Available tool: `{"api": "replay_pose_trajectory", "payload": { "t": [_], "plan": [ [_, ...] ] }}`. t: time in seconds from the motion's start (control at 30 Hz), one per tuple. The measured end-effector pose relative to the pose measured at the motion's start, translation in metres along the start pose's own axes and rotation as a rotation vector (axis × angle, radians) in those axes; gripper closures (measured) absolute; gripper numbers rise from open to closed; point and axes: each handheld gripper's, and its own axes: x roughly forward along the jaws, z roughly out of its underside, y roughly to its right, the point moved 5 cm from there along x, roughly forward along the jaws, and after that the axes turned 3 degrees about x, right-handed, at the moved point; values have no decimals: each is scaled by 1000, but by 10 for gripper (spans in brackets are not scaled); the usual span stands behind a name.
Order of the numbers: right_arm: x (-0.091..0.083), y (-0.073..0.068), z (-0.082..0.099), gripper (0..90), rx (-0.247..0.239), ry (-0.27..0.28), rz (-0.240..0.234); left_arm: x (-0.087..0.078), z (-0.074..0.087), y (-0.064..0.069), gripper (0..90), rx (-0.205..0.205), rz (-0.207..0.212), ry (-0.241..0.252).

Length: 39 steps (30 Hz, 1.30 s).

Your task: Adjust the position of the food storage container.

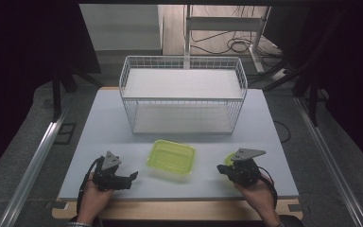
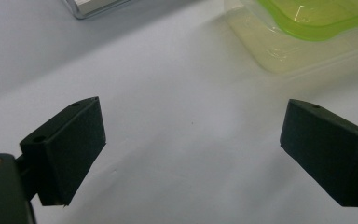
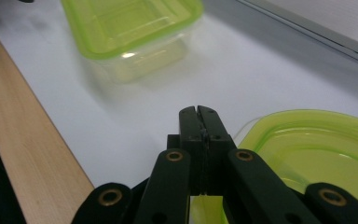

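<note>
A clear tub with a lime-green rim [image 1: 171, 157] sits open on the white table, between my two grippers. In the left gripper view the tub [image 2: 307, 32] lies ahead to the upper right, and my left gripper [image 2: 191, 149] stands open over bare table, touching nothing. In the high view the left gripper [image 1: 133, 176] points right toward the tub. My right gripper [image 3: 198, 114] has its jaws pressed together, pointing toward the tub [image 3: 130, 32]. A lime-green lid [image 3: 317, 154] lies flat just beside and partly under it; I cannot tell whether its rim is pinched. The lid [image 1: 228, 158] peeks out behind the right gripper [image 1: 221, 169].
A white wire basket [image 1: 183, 94] with two shelves stands at the back middle of the table. The table's wooden front edge [image 3: 23, 140] runs close to my right gripper. Dark floor and metal rails surround the table.
</note>
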Motion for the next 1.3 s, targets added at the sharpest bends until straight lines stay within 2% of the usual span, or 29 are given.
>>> {"api": "replay_pose_trajectory", "payload": {
  "t": [0.23,0.33,0.37,0.5,1.0,1.13,1.3],
  "plan": [
    [-15,23,9,896,43,7,43,0,0,0,65,-4,6,-2],
    [-17,28,11,896,48,9,52,1,0,1,66,-4,6,-3],
    [-21,36,13,896,58,9,67,1,0,1,66,-4,6,-4],
    [-24,42,16,895,68,7,77,1,0,1,67,-7,9,-3],
    [-37,83,21,895,133,38,155,2,0,3,76,-12,21,-11],
    [-38,86,22,891,146,44,166,2,-1,3,77,-18,25,-13],
    [-39,77,19,863,115,58,165,1,-1,2,72,-41,27,-18]
  ]
}}
